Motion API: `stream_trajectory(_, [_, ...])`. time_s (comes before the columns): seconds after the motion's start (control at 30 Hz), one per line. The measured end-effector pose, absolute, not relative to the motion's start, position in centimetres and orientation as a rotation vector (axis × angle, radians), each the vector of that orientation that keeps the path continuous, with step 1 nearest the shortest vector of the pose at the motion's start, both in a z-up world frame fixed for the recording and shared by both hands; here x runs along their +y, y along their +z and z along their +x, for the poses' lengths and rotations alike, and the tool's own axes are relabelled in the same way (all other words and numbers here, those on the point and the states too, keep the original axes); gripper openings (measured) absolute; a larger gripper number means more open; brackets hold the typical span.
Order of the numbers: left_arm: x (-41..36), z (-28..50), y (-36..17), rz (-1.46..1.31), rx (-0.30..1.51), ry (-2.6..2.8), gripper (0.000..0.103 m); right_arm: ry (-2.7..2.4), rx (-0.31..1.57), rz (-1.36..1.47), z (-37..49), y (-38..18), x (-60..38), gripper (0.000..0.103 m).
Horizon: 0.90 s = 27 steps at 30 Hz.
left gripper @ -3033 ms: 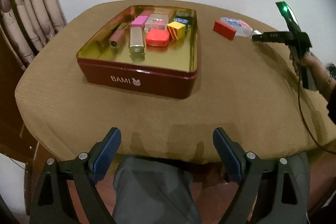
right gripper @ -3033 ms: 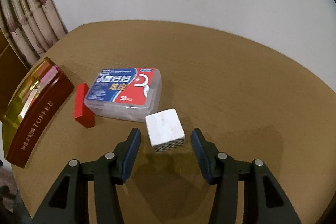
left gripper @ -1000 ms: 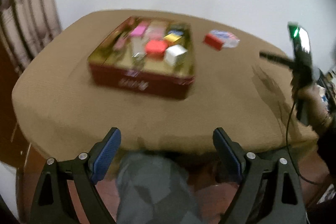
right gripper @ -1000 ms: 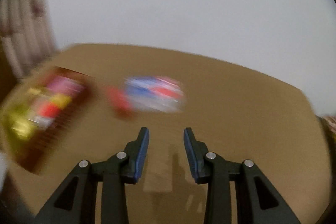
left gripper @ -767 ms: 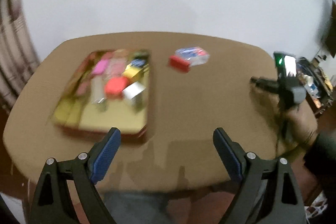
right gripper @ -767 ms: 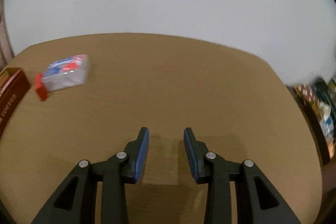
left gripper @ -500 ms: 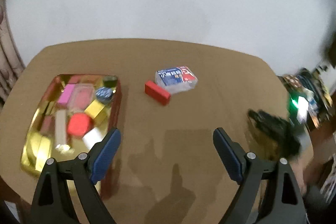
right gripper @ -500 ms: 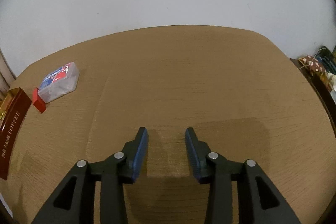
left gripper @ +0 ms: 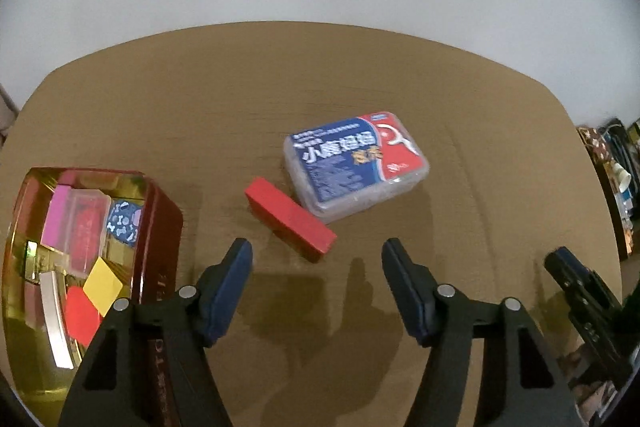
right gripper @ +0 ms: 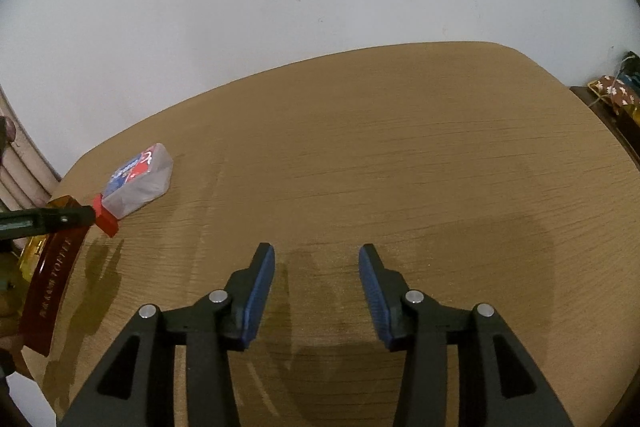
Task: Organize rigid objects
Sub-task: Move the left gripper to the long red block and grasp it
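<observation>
A red block (left gripper: 290, 219) lies on the brown table (left gripper: 460, 99), touching a clear floss-pick box (left gripper: 354, 163) with a blue and red label. My left gripper (left gripper: 316, 259) is open, just short of the red block, empty. A red tin (left gripper: 160, 223) with a gold inside stands at the left and holds several small items. My right gripper (right gripper: 316, 267) is open and empty over bare table at the right. In the right wrist view the block (right gripper: 105, 217), the box (right gripper: 138, 181) and the tin (right gripper: 52, 279) sit far left, with the left gripper's finger (right gripper: 44, 221) beside the block.
The right gripper's body (left gripper: 584, 303) shows at the right edge of the left wrist view. A shelf with small goods (left gripper: 616, 163) stands past the table's right edge. A curtain (right gripper: 20, 163) hangs at the far left. A white wall is behind the table.
My left gripper has swung right from the tin and come close to the red block. The white cube has gone from the table into the tin, and my right gripper has drawn back right, empty.
</observation>
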State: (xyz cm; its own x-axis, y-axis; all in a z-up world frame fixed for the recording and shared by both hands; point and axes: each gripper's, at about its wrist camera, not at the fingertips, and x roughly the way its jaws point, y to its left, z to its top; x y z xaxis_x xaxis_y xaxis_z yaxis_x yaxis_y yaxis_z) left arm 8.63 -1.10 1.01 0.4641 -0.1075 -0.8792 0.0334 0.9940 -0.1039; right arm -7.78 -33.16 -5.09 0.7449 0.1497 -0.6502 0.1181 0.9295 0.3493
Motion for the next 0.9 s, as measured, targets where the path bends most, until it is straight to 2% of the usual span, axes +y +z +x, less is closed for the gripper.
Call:
stream_trajectory(0.23, [0.1,10.2,-0.6,-0.08,1.127,-0.052,0.064,0.035,0.733,0.397,-8.3,-5.0,-33.9,0.045])
stream_trajectory(0.3, [0.0,10.3,-0.7,-0.073,1.119,-0.057,0.061,0.036,0.733,0.399,-8.3,-5.0,-33.9,0.045])
stream_trajectory(0.33, [0.0,10.2,-0.7,-0.066,1.114,-0.06,0.058,0.036,0.733,0.4,-8.5,-4.9,-34.0,0.045])
stream_trajectory(0.43, [-0.1,10.0,-1.0,-0.049,1.13,-0.074,0.039,0.037,0.737,0.4,-8.4,-4.9,-34.0,0.046])
stream_trajectory(0.57, [0.4,9.4,-1.4,-0.041,1.148,-0.077,0.032,0.037,0.739,0.4,-8.3,-4.9,-33.9,0.046])
stream_trajectory(0.8, [0.3,9.2,-0.9,0.0,1.145,-0.065,0.034,0.039,0.741,0.398,-8.2,-5.0,-33.8,0.048])
stream_trajectory(0.9, [0.1,9.8,-0.3,0.011,1.13,-0.059,0.049,0.041,0.741,0.398,-8.1,-5.1,-33.7,0.048])
